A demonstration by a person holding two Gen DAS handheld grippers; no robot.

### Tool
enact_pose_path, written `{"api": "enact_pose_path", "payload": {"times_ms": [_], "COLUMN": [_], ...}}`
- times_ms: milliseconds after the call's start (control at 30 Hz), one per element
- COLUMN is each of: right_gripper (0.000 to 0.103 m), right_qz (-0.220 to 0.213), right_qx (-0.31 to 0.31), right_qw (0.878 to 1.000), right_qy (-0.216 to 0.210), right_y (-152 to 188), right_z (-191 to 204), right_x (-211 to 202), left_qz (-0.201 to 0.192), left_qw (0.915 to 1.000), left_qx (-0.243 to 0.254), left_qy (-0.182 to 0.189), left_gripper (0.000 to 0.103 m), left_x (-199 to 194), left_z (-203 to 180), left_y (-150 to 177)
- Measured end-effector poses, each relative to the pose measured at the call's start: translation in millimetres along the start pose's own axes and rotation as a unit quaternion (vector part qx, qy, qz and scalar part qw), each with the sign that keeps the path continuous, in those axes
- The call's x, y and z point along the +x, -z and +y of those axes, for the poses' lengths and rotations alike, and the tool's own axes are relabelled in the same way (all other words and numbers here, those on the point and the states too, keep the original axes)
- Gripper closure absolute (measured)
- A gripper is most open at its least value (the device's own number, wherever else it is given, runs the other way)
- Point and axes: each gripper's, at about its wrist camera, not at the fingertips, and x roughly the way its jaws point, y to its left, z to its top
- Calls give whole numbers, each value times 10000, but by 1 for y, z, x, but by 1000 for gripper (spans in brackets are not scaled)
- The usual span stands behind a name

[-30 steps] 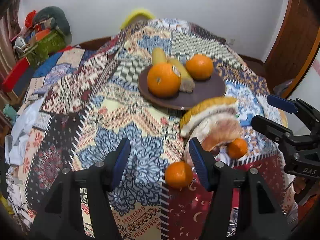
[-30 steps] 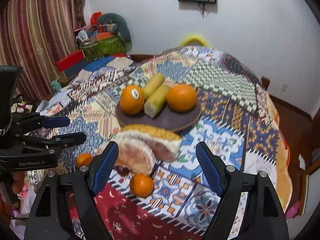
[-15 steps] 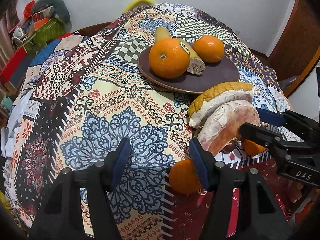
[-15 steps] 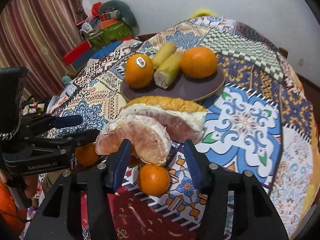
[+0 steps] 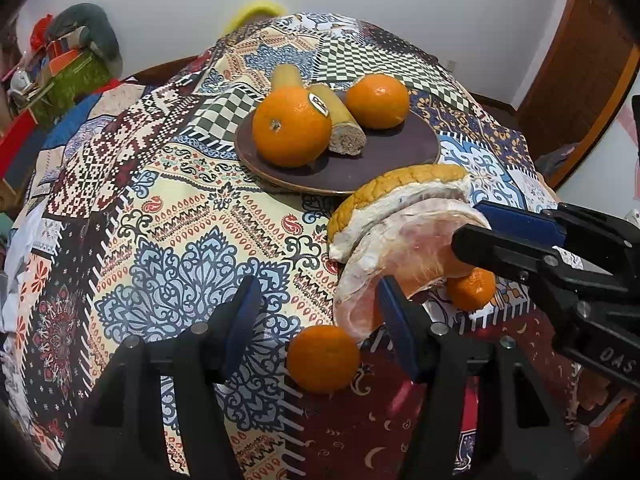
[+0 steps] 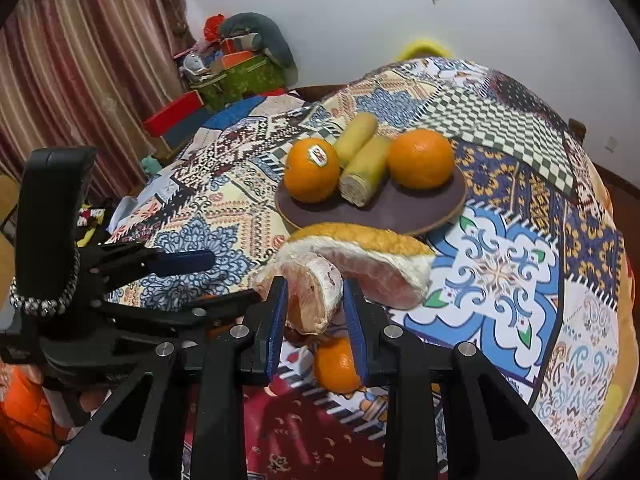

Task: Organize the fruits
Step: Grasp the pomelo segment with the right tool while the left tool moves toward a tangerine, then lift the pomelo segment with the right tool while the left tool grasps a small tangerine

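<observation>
Two grippers are seen over a patchwork tablecloth (image 5: 168,216). The right gripper (image 6: 316,312) has just been closing, and its blue pads are now pressed against the peeled pomelo segment (image 6: 310,292), which is gripped at its near end. This segment lies against a larger pomelo wedge (image 6: 372,256) with yellow rind, set just in front of the brown plate (image 6: 416,208). On the plate two large oranges (image 6: 313,170) are placed with two corn pieces (image 6: 366,172) between them; one orange bears a sticker. A small mandarin (image 6: 338,364) is seen on the cloth below the gripped segment. The left gripper (image 5: 320,316) is held about half open with nothing clasped; a second mandarin (image 5: 323,358) rests on the cloth between its fingers, untouched by the pads, and the peeled segment's tip is seen just beside its right finger.
</observation>
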Motion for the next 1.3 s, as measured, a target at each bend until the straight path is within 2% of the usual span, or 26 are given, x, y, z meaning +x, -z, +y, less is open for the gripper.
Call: {"api": "enact_pose_path", "payload": {"times_ms": [133,300,500,567,667,767,1033,1200,1300], "right_gripper": [77,77,74,74,74,74,73,70,63], "right_qz": [-13,-79,-20,106,232,363,563,753,797], "right_qx": [28,64,-52,-1,-82,35,67,102,-29], "right_qw": [10000,9997,9993,9987,9991,9985,9978,9965,9963], "right_qy": [-18,-242,-382,-493,-345,-408,-338,-358,-322], "right_y": [-2,-7,-15,-16,-16,-19,-22,-24,-27], "right_z": [1,6,21,24,31,31,36,40,45], "right_x": [3,0,14,25,43,55,69,85,87], "left_qz": [-147,-378,-391,-378,-376,-395,-440,-432,-444], "left_qw": [9995,9968,9939,9936,9936,9936,9929,9921,9917], "left_qx": [-157,-428,-826,-848,-842,-823,-867,-959,-981], "left_qy": [-225,-564,-620,-636,-646,-660,-688,-685,-706], "left_gripper": [43,43,43,43,43,43,43,43,43], "left_x": [-11,-32,-38,-37,-37,-37,-36,-35,-36], "left_z": [12,43,72,76,78,78,83,89,93], "left_y": [2,7,17,20,24,25,28,31,32]}}
